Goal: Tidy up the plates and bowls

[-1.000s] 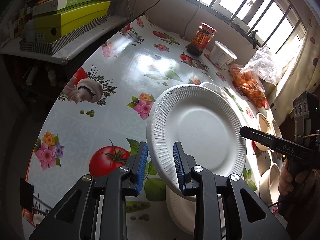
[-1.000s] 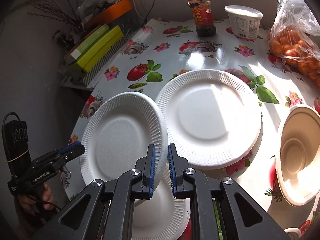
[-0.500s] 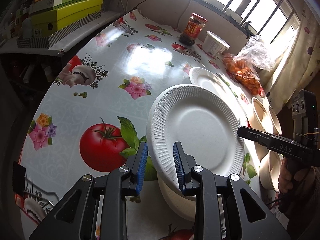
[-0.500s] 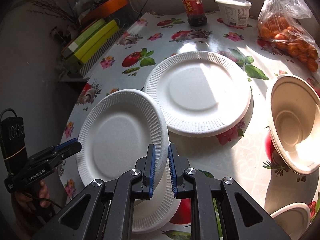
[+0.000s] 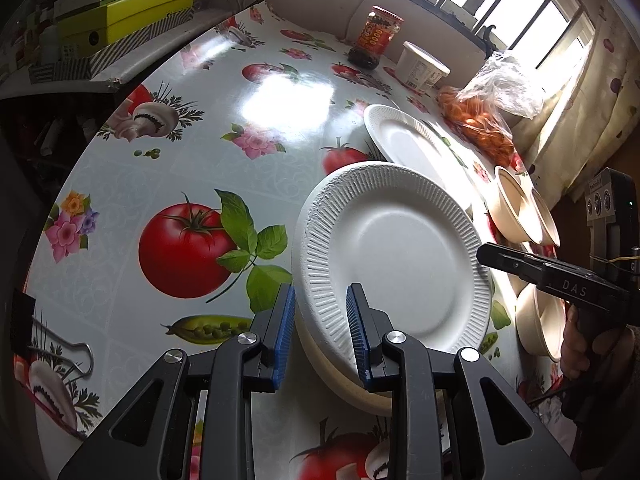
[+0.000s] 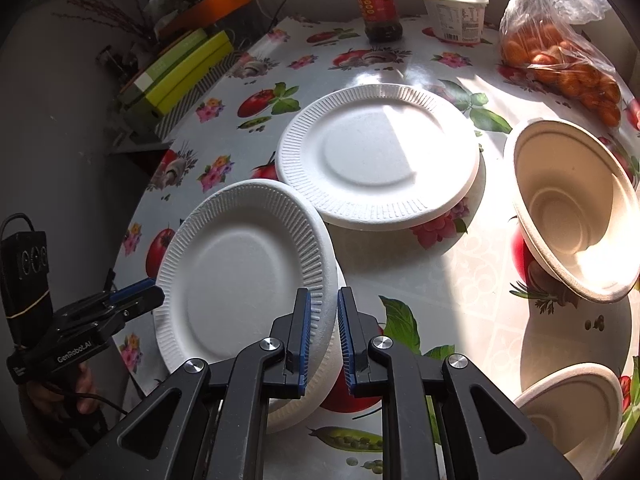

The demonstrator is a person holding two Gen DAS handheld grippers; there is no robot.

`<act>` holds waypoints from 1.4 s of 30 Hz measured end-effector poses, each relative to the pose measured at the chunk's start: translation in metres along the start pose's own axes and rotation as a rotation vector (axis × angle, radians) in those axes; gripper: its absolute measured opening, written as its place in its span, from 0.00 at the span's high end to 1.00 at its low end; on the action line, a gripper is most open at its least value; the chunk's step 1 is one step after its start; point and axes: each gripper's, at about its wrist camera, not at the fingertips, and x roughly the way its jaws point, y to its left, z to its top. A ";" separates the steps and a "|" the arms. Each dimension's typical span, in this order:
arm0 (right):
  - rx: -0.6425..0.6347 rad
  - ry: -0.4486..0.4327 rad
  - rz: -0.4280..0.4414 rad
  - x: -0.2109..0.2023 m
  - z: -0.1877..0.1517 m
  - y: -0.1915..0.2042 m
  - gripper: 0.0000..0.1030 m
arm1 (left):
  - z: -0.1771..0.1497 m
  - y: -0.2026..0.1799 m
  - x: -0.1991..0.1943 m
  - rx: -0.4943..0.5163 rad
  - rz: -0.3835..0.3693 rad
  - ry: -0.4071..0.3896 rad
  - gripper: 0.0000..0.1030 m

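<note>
Both grippers clamped one white paper plate (image 6: 244, 276) by opposite rims, the left gripper (image 5: 320, 332) and right gripper (image 6: 322, 336) sharing it, probably to keep it steady above the lower plate (image 5: 344, 376); since a second earlier it had sunk closer to that stack
</note>
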 end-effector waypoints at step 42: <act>-0.008 0.030 -0.032 0.008 -0.015 -0.002 0.85 | -0.012 -0.006 0.006 0.023 0.033 0.025 0.73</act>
